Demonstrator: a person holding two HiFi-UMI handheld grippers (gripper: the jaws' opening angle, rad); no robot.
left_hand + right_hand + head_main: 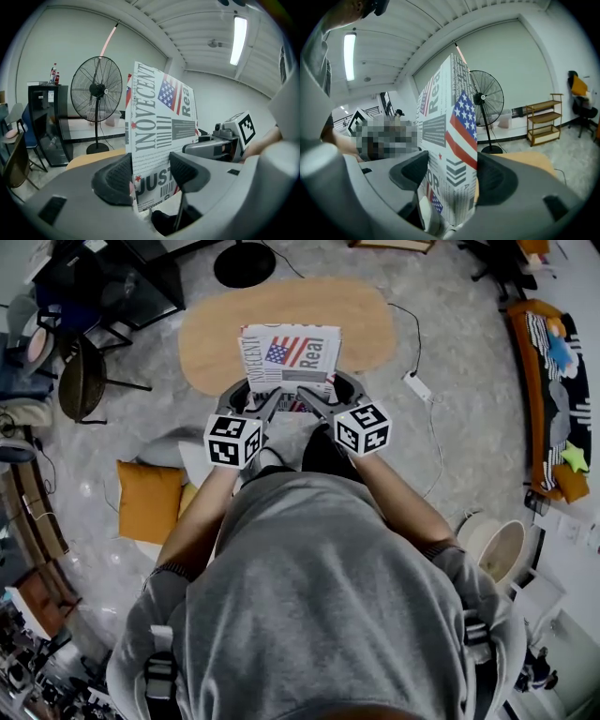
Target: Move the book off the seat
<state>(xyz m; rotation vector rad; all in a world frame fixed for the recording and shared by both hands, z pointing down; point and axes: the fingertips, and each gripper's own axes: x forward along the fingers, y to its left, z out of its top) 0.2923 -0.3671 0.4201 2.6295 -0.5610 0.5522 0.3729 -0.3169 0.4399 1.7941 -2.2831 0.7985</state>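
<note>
The book (pixel 289 357) hangs in the air above the near edge of the oval wooden worktop (pixel 211 334). The left hand-held gripper (pixel 150 176) and the right hand-held gripper (pixel 450 174) each clamp one of its lower corners. It looks stiff, thick and boxy, and its smooth cover could probably slip, so a two-sided hold across its thickness suits it. Only the head view shows the worktop beneath the book. The gripper views alone show the pads pressing on it, and a pedestal fan (pixel 97 89) beyond.

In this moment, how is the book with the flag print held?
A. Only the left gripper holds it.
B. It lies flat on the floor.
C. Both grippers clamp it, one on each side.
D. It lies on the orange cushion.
C: the left gripper and the right gripper each have their jaws closed on the book, which is lifted between them.
</note>
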